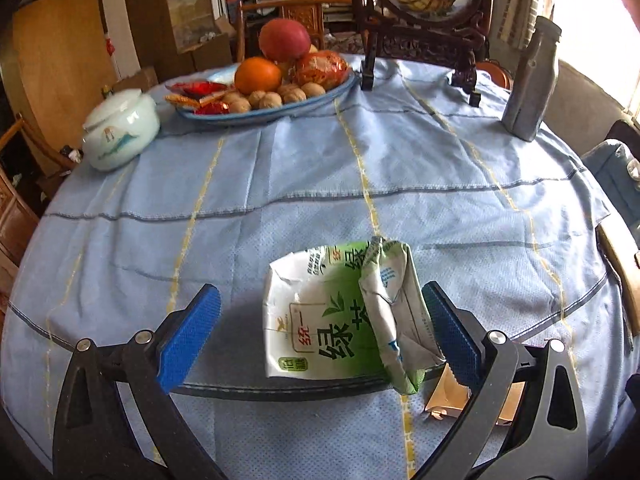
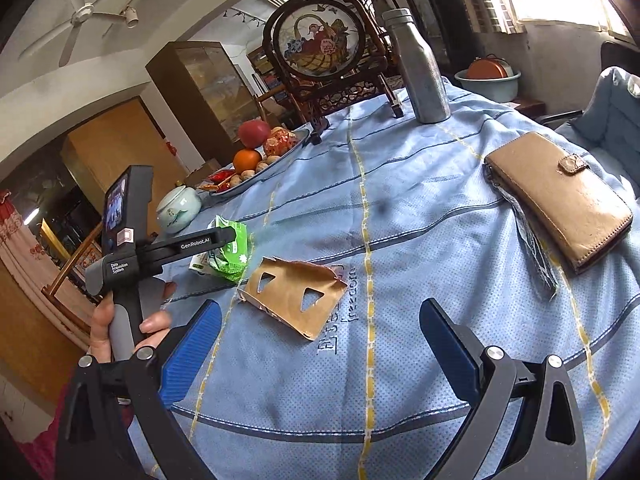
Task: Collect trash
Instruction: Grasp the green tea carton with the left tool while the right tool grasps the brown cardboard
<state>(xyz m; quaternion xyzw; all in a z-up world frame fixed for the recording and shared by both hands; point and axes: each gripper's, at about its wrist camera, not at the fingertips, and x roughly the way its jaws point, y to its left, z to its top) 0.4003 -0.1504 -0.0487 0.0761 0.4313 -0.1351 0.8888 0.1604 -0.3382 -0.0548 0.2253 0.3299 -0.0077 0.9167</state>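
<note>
Two pieces of trash lie near the tabletop [image 1: 280, 184] edge: a crumpled green tea carton [image 1: 340, 316] and, just beside it, a torn brown paper scrap [image 2: 294, 294]. Left gripper [image 1: 320, 332] fingers spread wide around the carton, right one close to it, left one apart; right gripper [image 2: 320, 344] fingers open, empty, short of the scrap. Risks: the squashed carton could buckle or skid off the cloth; the flat scrap may slip under the fingers.

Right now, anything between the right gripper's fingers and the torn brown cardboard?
No. In the right wrist view, only bare blue tablecloth lies between the open right gripper and the torn brown cardboard.
</note>
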